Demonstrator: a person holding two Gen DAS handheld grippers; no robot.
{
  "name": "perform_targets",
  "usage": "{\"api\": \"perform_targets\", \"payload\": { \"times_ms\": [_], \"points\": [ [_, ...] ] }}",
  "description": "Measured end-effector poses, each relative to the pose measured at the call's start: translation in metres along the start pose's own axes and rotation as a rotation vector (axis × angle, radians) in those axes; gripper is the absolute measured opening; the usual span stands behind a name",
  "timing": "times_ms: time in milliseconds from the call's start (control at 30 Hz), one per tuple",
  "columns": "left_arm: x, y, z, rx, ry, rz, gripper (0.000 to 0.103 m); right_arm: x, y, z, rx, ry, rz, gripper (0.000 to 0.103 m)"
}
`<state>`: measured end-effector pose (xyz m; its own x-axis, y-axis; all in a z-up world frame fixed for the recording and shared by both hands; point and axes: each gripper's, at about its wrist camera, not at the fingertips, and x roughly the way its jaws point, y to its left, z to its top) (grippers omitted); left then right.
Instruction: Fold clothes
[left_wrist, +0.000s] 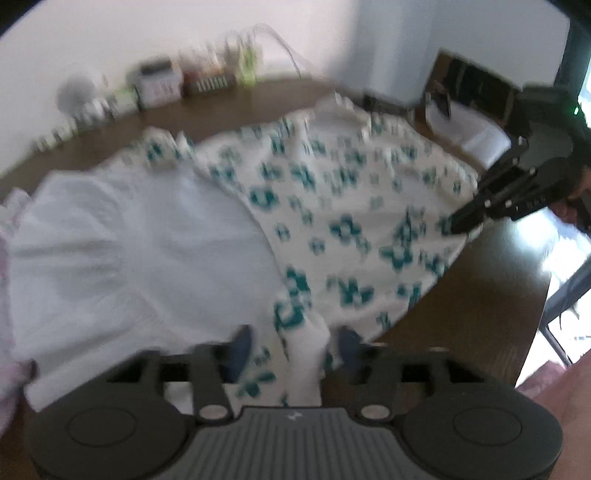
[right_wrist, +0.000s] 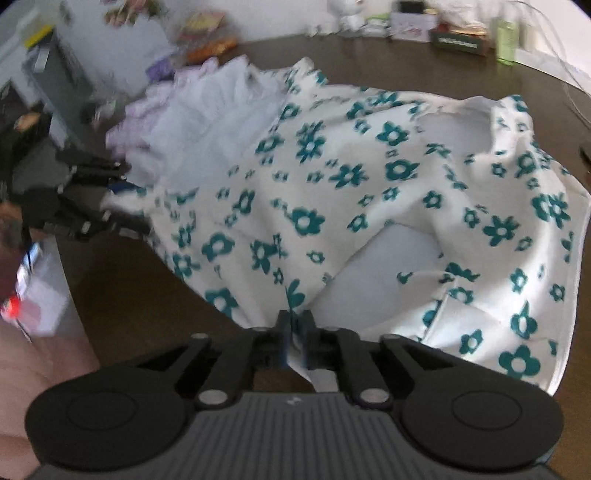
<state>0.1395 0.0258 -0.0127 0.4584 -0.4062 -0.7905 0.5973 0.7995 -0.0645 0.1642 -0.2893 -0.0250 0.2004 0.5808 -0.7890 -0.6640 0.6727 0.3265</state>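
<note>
The floral garment (right_wrist: 369, 206) lies spread near the table (right_wrist: 140, 291) edge, partly over a white garment (left_wrist: 140, 236), so the right gripper (right_wrist: 295, 328) pinches its hem tight while the left gripper (left_wrist: 295, 350) straddles another edge fold, jaws apart, apparently readying a fold.

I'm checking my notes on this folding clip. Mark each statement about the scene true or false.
1. The right gripper is clamped on the white garment with teal flowers. True.
2. The left gripper has its jaws squeezed tight. False: they stand apart, a fold of cloth between them.
3. The garment lies on a dark brown wooden table. True.
4. A plain white garment lies beside the flowered one. True.
5. The flowers are red. False: teal.
</note>
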Motion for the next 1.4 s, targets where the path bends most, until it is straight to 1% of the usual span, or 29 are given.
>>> {"api": "perform_targets", "payload": {
  "times_ms": [33, 67, 100, 133, 167, 233, 267, 300, 333, 400, 433, 467, 500, 567, 633, 667, 733, 833, 900, 967, 1067, 1100, 1200, 1267, 1300, 1333, 1400],
  "points": [
    [-0.010, 0.005, 0.002, -0.014, -0.041, -0.001, 0.063, -0.010, -0.001, 0.003, 0.021, -0.046, 0.004, 0.027],
    [-0.021, 0.011, 0.006, -0.037, -0.083, 0.003, 0.065, -0.021, -0.001, 0.007, 0.040, -0.092, 0.007, 0.041],
    [-0.030, 0.017, 0.007, -0.056, -0.115, 0.022, 0.066, -0.032, -0.001, 0.011, 0.054, -0.141, 0.004, 0.051],
    [-0.039, 0.022, 0.009, -0.075, -0.147, 0.043, 0.068, -0.042, 0.000, 0.015, 0.069, -0.188, -0.001, 0.053],
    [-0.046, 0.030, 0.011, -0.097, -0.168, 0.089, 0.069, -0.050, 0.000, 0.020, 0.083, -0.224, -0.010, 0.055],
    [-0.053, 0.045, 0.010, -0.140, -0.183, 0.177, 0.069, -0.062, 0.001, 0.030, 0.108, -0.284, -0.033, 0.071],
    [-0.056, 0.055, 0.008, -0.174, -0.186, 0.215, 0.069, -0.063, 0.002, 0.034, 0.113, -0.306, -0.044, 0.080],
    [-0.059, 0.062, 0.005, -0.203, -0.189, 0.229, 0.069, -0.063, 0.004, 0.037, 0.108, -0.320, -0.053, 0.084],
    [-0.062, 0.070, -0.001, -0.233, -0.194, 0.231, 0.069, -0.061, 0.006, 0.039, 0.104, -0.326, -0.060, 0.086],
    [-0.068, 0.078, -0.016, -0.272, -0.215, 0.216, 0.071, -0.054, 0.009, 0.038, 0.104, -0.332, -0.068, 0.100],
    [-0.072, 0.079, -0.025, -0.281, -0.230, 0.210, 0.079, -0.051, 0.011, 0.035, 0.104, -0.343, -0.071, 0.102],
    [-0.076, 0.078, -0.035, -0.288, -0.253, 0.206, 0.084, -0.049, 0.014, 0.030, 0.099, -0.358, -0.071, 0.103],
    [-0.081, 0.074, -0.044, -0.288, -0.279, 0.201, 0.086, -0.046, 0.017, 0.023, 0.094, -0.373, -0.071, 0.103],
    [-0.089, 0.064, -0.062, -0.282, -0.332, 0.184, 0.092, -0.044, 0.024, 0.009, 0.090, -0.406, -0.081, 0.103],
    [-0.095, 0.048, -0.077, -0.264, -0.357, 0.175, 0.095, -0.043, 0.027, -0.005, 0.094, -0.434, -0.096, 0.103],
    [-0.097, 0.037, -0.083, -0.238, -0.366, 0.177, 0.095, -0.042, 0.028, -0.012, 0.099, -0.440, -0.110, 0.103],
    [-0.101, 0.017, -0.091, -0.175, -0.361, 0.181, 0.097, -0.043, 0.030, -0.025, 0.095, -0.440, -0.144, 0.103],
    [-0.093, -0.008, -0.092, -0.064, -0.315, 0.188, 0.098, -0.042, 0.033, -0.038, 0.039, -0.401, -0.250, 0.103],
    [-0.085, -0.023, -0.092, 0.008, -0.275, 0.212, 0.098, -0.043, 0.039, -0.046, -0.062, -0.355, -0.357, 0.103],
    [-0.075, -0.035, -0.089, 0.072, -0.231, 0.249, 0.098, -0.044, 0.047, -0.052, -0.207, -0.295, -0.448, 0.102],
    [-0.063, -0.045, -0.087, 0.155, -0.159, 0.294, 0.098, -0.043, 0.054, -0.062, -0.446, -0.167, -0.577, 0.102],
    [-0.060, -0.049, -0.085, 0.191, -0.131, 0.309, 0.098, -0.040, 0.055, -0.065, -0.510, -0.125, -0.606, 0.102],
    [-0.046, -0.063, -0.079, 0.315, -0.068, 0.369, 0.096, -0.029, 0.056, -0.068, -0.666, -0.036, -0.648, 0.102],
    [-0.039, -0.076, -0.074, 0.382, -0.036, 0.390, 0.092, -0.019, 0.056, -0.068, -0.752, 0.006, -0.652, 0.095],
    [-0.037, -0.079, -0.071, 0.403, -0.025, 0.390, 0.092, -0.013, 0.056, -0.067, -0.783, 0.022, -0.651, 0.091],
    [-0.034, -0.081, -0.069, 0.418, -0.009, 0.396, 0.092, -0.008, 0.055, -0.066, -0.814, 0.037, -0.650, 0.089],
    [-0.029, -0.085, -0.066, 0.445, 0.017, 0.410, 0.089, 0.000, 0.053, -0.065, -0.869, 0.062, -0.644, 0.082]
  ]
}}
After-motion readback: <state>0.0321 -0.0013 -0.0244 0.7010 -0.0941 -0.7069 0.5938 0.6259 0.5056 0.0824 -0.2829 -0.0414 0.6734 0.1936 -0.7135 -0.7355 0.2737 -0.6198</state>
